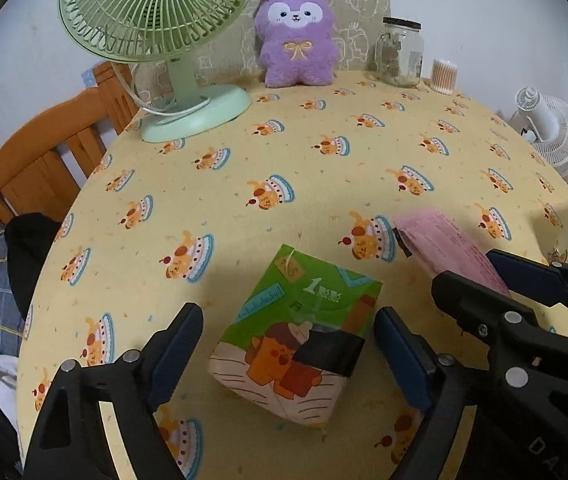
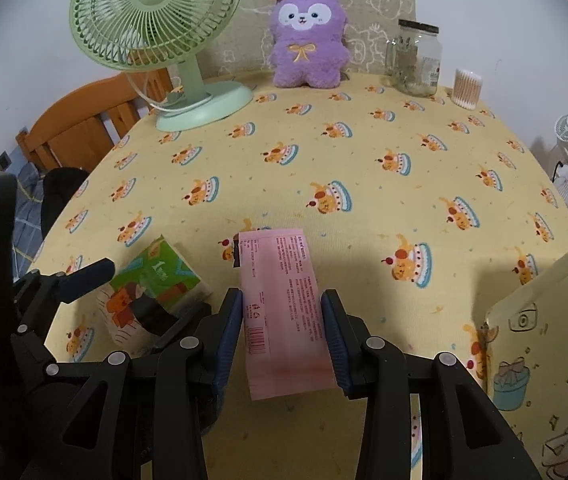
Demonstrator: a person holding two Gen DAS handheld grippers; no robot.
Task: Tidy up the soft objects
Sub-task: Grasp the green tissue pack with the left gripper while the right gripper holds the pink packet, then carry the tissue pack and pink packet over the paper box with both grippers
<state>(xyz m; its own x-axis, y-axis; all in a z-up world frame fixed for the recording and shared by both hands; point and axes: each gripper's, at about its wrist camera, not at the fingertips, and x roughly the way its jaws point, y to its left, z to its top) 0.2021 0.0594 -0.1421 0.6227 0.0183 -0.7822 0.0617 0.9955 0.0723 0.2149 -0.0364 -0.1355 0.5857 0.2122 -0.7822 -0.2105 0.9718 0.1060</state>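
A green tissue pack with a cartoon print lies on the yellow tablecloth between the fingers of my left gripper, which is open with gaps on both sides. My right gripper is shut on a pink tissue pack and holds it by its long sides. In the left wrist view the pink pack and right gripper show at the right. The green pack also shows in the right wrist view. A purple plush rabbit sits upright at the table's far edge.
A green desk fan stands at the far left. A glass jar and a cotton swab tub stand at the far right. A pale yellow printed bag stands at the near right. A wooden chair is left of the table.
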